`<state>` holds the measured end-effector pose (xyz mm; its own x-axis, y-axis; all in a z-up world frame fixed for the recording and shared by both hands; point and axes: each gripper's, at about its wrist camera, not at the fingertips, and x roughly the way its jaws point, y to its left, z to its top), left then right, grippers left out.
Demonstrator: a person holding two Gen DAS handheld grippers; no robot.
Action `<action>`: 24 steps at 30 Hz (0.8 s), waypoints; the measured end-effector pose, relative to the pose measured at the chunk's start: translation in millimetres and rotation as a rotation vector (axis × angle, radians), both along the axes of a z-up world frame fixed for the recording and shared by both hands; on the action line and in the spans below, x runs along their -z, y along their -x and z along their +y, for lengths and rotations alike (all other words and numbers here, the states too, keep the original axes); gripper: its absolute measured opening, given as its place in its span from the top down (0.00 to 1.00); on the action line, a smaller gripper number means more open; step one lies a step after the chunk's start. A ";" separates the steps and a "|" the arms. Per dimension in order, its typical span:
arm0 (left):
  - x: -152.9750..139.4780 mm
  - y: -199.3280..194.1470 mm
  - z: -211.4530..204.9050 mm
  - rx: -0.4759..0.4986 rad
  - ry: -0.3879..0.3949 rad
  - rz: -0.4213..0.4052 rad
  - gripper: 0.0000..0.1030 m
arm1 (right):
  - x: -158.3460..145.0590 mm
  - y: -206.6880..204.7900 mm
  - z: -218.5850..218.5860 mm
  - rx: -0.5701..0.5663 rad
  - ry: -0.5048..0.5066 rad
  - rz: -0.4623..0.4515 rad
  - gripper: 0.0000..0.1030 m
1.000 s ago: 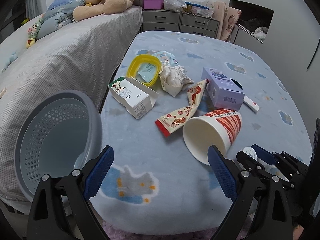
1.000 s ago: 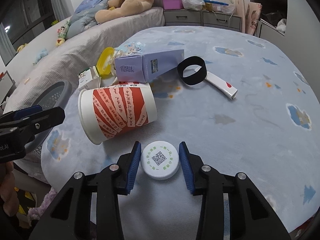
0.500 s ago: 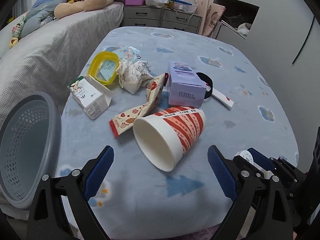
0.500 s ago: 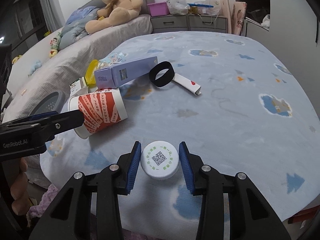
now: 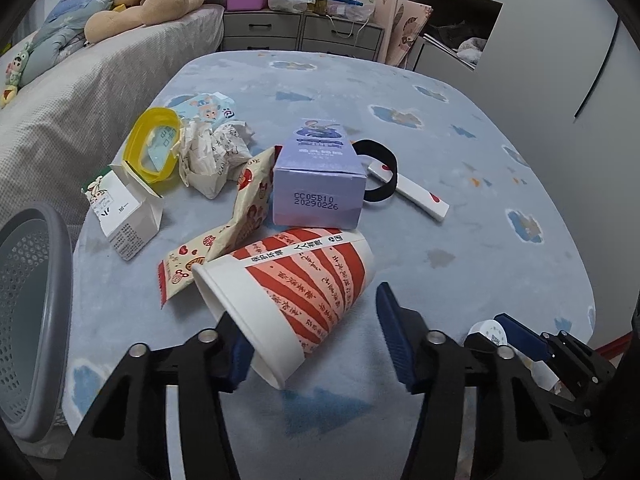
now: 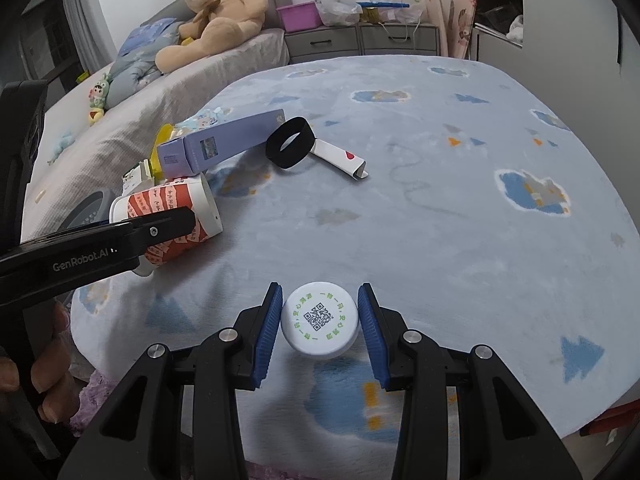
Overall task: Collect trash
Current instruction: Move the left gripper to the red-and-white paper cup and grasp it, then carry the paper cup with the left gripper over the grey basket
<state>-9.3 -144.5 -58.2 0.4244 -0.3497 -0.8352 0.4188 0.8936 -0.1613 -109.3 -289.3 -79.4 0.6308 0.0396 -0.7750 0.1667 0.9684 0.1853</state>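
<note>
A: Starting at the far left of the left wrist view, what was there?

B: A grey perforated basket [image 5: 28,320] stood off the table's edge, beside the blue cloud-print tablecloth [image 5: 460,128]. Next came a small white carton [image 5: 124,216] lying on its side, with a yellow ring-shaped lid [image 5: 154,148] leaning behind it and a wad of crumpled paper [image 5: 212,156] just to the right.

A: And toward the middle?

B: A red-and-cream snack wrapper [image 5: 228,236] lay flat, its end tucked under the rim of a red-striped paper cup [image 5: 296,292] tipped on its side, mouth toward the camera. A purple box [image 5: 320,184] sat right behind the cup, then a black band [image 5: 380,176] and a white strip [image 5: 420,196] with a red mark.

A: How was the left gripper [image 5: 316,340]?

B: Spread wide around the cup. Its left pad sat behind the cup's rim; the right pad stood clear of the cup's wall, so it was not clamped.

A: And the right gripper [image 6: 319,322]?

B: Closed narrowly on a white round cap [image 6: 319,318] printed with a QR code, blue pads pressed to both sides, held above the cloth near the table's front edge. The left wrist view showed that cap at lower right.
</note>
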 end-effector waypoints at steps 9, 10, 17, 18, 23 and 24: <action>0.4 9.3 2.1 0.059 0.030 0.054 0.96 | -4.5 1.7 0.2 0.005 0.001 -0.005 0.62; -1.1 11.7 2.9 0.066 0.029 0.052 0.96 | -5.1 2.2 0.6 0.006 0.003 -0.005 0.62; -18.6 31.7 19.0 0.099 0.024 0.002 0.96 | -14.8 1.5 10.3 -0.010 0.017 -0.020 0.62; -22.3 33.5 22.6 0.096 0.025 -0.011 0.96 | -16.9 0.5 13.4 -0.017 0.018 -0.024 0.62; -46.8 36.8 55.5 0.027 0.014 -0.110 0.96 | -27.3 -11.4 34.9 -0.074 0.014 -0.041 0.62; -50.4 35.8 63.4 0.007 0.011 -0.124 0.96 | -30.0 -15.0 40.8 -0.092 0.010 -0.047 0.62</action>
<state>-45.0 -81.1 -7.8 0.5222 -0.3616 -0.7724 0.4423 0.8892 -0.1172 -94.3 -248.5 -49.4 0.6602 0.0920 -0.7455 0.0680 0.9811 0.1812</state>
